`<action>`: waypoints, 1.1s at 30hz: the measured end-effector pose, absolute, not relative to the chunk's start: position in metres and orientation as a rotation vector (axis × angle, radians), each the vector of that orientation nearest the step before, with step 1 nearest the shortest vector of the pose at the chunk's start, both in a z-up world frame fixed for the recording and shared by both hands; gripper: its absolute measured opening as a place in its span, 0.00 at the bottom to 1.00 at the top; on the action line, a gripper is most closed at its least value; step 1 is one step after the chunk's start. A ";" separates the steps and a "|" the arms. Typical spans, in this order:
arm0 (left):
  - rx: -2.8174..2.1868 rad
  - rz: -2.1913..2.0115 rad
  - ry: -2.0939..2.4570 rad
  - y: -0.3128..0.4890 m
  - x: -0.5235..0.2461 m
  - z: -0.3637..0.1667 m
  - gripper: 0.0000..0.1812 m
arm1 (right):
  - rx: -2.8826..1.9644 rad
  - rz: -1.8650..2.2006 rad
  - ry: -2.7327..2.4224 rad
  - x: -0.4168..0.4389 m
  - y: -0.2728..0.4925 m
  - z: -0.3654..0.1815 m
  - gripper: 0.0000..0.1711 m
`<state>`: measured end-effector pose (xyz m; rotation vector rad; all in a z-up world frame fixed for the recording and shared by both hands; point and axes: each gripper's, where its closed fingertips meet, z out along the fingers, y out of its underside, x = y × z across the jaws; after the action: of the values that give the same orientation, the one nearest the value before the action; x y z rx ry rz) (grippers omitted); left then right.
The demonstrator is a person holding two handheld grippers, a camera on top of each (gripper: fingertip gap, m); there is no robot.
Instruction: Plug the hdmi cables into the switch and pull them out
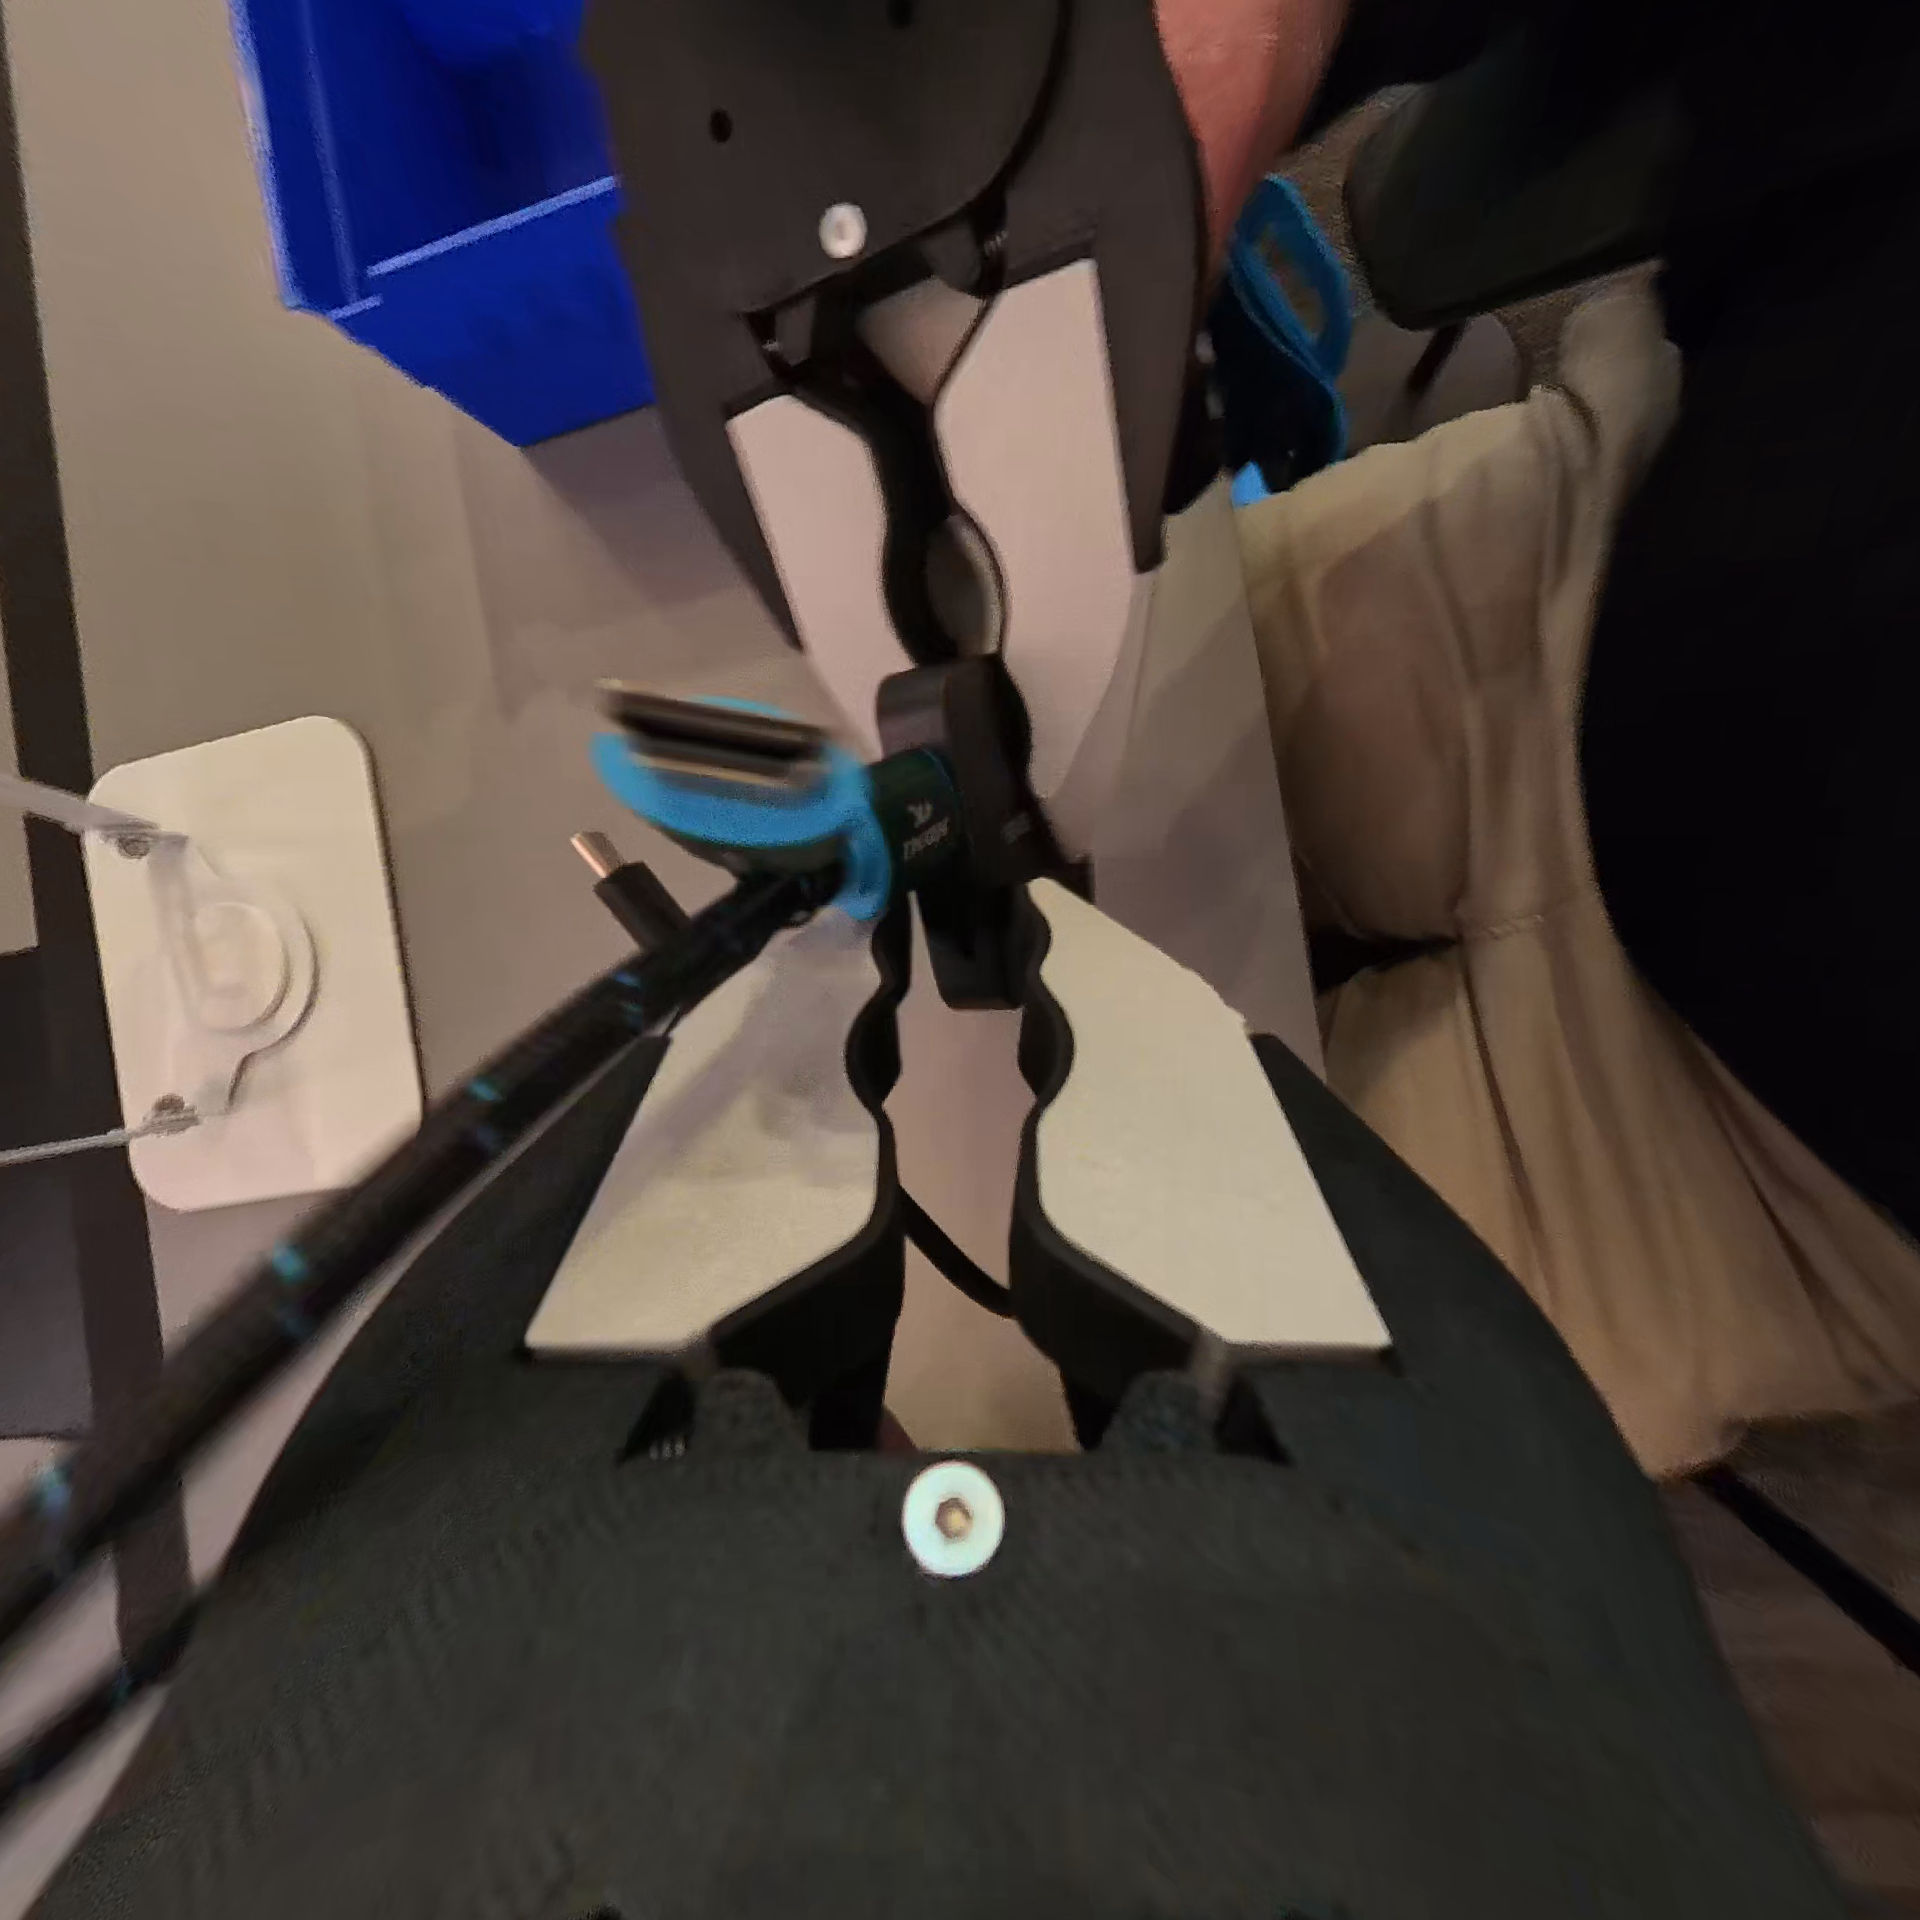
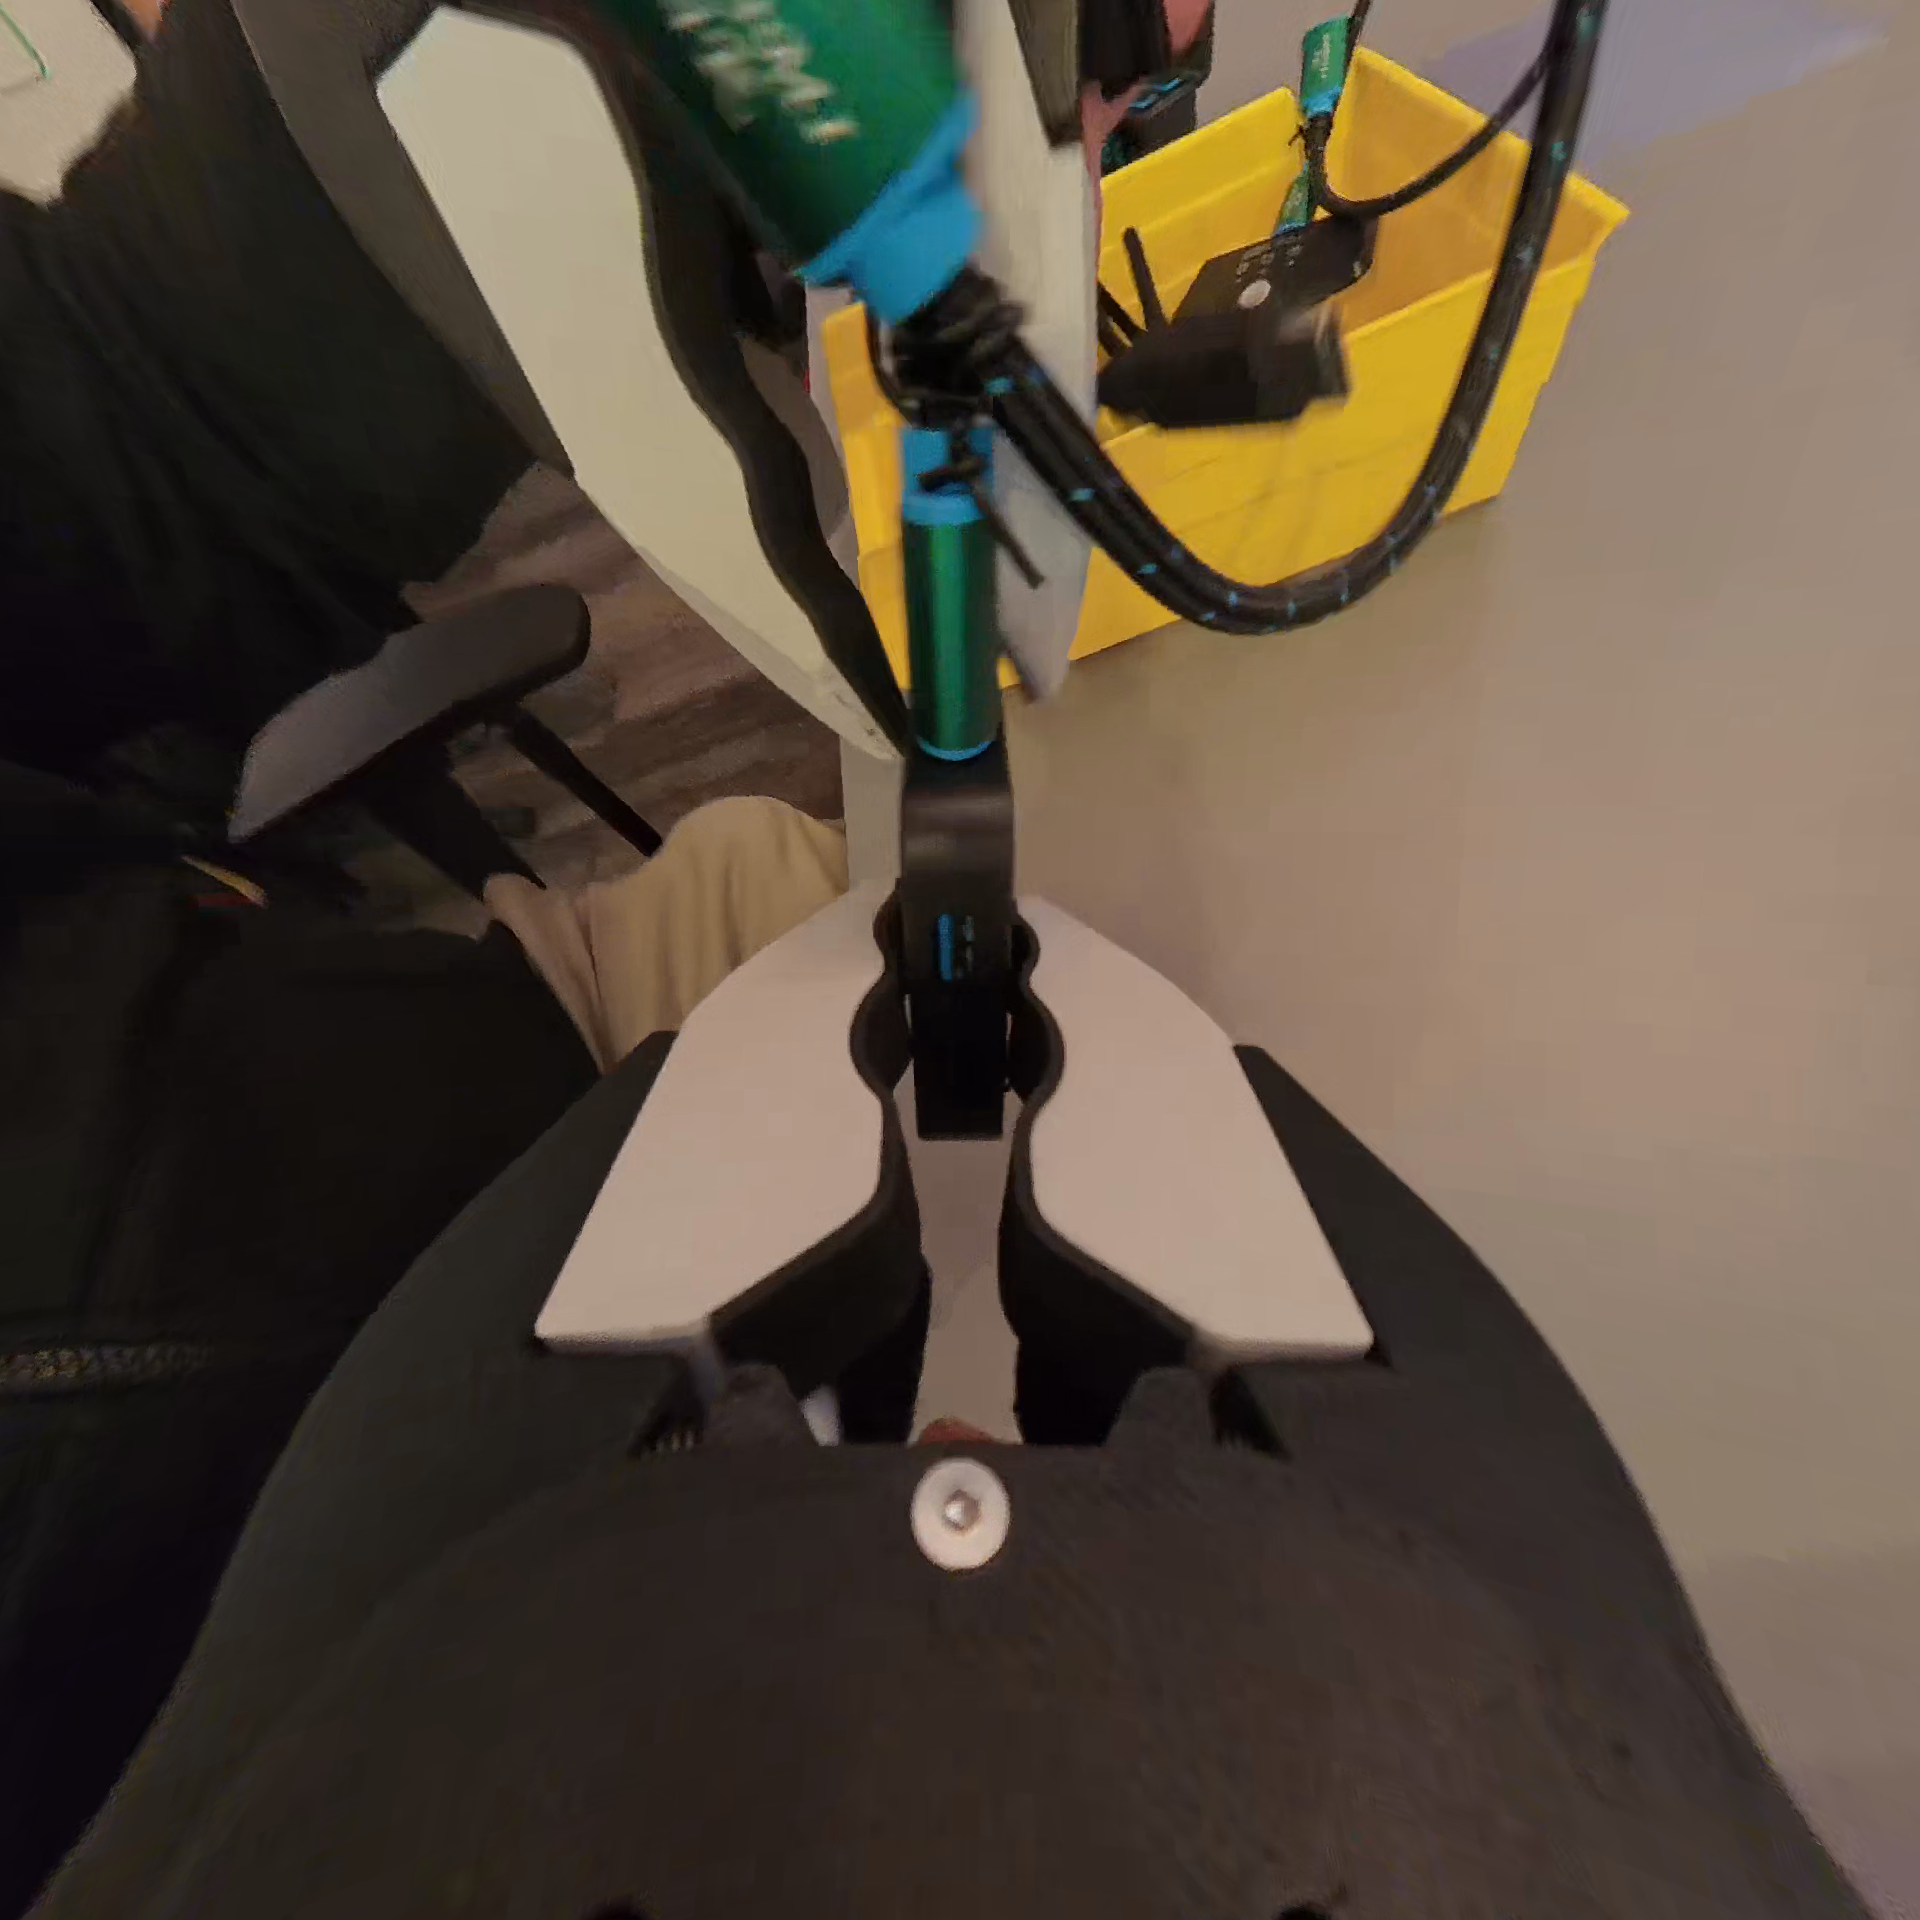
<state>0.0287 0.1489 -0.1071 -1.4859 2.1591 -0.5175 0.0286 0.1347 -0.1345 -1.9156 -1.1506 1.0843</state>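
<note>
My right gripper (image 2: pixel 956 977) is shut on the small black HDMI switch (image 2: pixel 954 1039) and holds it above the grey table. A green HDMI plug (image 2: pixel 951 644) with a blue collar sits in the switch's far end. My left gripper (image 1: pixel 961 935) is shut around this plug (image 1: pixel 914 821), right where it meets the switch (image 1: pixel 935 717). The right gripper (image 1: pixel 951 644) comes in from above in the left wrist view. A second plug (image 1: pixel 717 758), bare metal end showing, hangs free beside them. It appears blurred at the top of the right wrist view (image 2: pixel 800 125). The braided cable (image 1: pixel 468 1122) trails off lower left.
A yellow bin (image 2: pixel 1507 343) behind holds another black switch (image 2: pixel 1278 270), an adapter (image 2: pixel 1226 374) and looped cables. A blue bin (image 1: pixel 468 208) and a white plate (image 1: pixel 260 966) with a clear hook are at the left. A person's beige trousers (image 1: pixel 1455 831) and a chair armrest (image 2: pixel 416 686) are close by. Left and right tips are no more than a few centimetres apart.
</note>
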 end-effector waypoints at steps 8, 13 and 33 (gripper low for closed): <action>-1.441 -0.241 1.773 0.188 0.033 -0.091 0.32 | -1.908 1.368 -0.722 0.051 0.161 -0.129 0.07; -1.200 0.124 1.699 0.177 0.043 -0.105 0.38 | -1.871 1.498 -0.482 0.059 0.175 -0.126 0.07; -0.751 0.579 1.475 0.189 0.057 -0.123 0.11 | -1.745 1.878 -0.373 0.043 0.156 -0.109 0.22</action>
<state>0.0567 0.1894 -0.1233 -0.7514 1.4747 0.5792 0.0427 0.1559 -0.1091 -1.7446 -0.3725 1.8778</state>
